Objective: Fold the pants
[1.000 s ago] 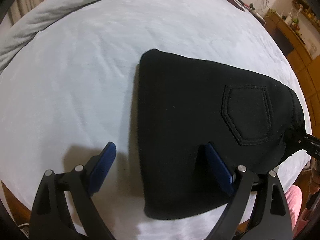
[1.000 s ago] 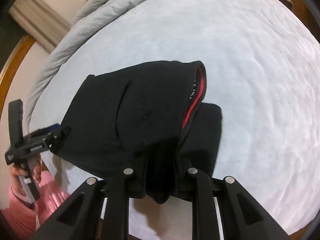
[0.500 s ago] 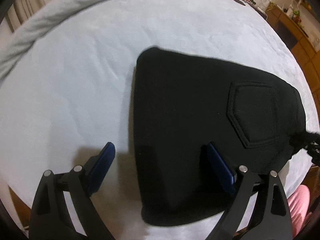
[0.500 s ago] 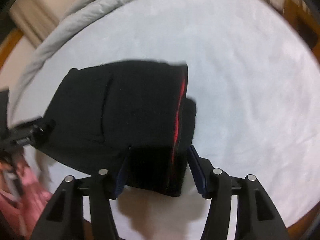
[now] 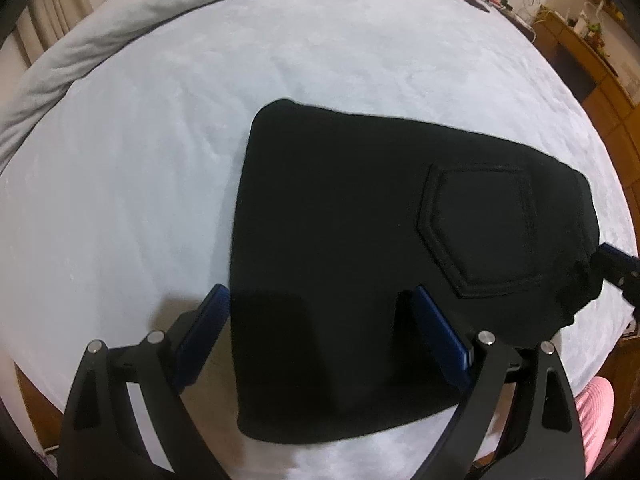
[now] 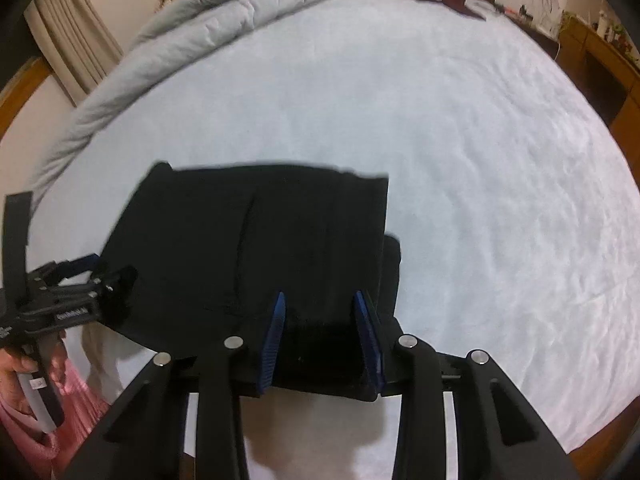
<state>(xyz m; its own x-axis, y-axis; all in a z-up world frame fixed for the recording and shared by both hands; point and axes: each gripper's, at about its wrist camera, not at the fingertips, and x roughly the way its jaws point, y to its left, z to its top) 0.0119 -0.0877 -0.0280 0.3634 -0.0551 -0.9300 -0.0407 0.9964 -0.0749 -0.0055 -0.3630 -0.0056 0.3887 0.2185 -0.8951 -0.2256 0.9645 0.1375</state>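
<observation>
Although the fold looks close to finished, you still have both tools right over the cloth near the bed's (image 5: 360,60) near edge. Your right gripper (image 6: 320,336) has just been closing its jaws partway, and they stand a moderate gap apart; the near right corner of the pants (image 6: 260,240) lies between the blue pads, but there is daylight on either side of the cloth there, so I judge that nothing is pinched. Your left gripper (image 5: 320,328) is spread wide, its left pad over the bare bedsheet and its right pad over the black fabric, straddling the near left edge of the bundle without holding it.

The pants (image 5: 400,240) lie as a compact, roughly square stack close to the near edge of the bed, back pocket (image 5: 480,224) facing up on the top layer. In the right wrist view a lower layer pokes out past the top one along the right side, so the edges are not fully flush. The top looks smooth and free of large wrinkles.

Going by that, the main folds are done. What is left, if anything, is squaring that protruding layer and lifting both tools clear. Farther off, the bedsheet is bare, and a grey duvet (image 6: 240,12) is bunched along the far left edge.
</observation>
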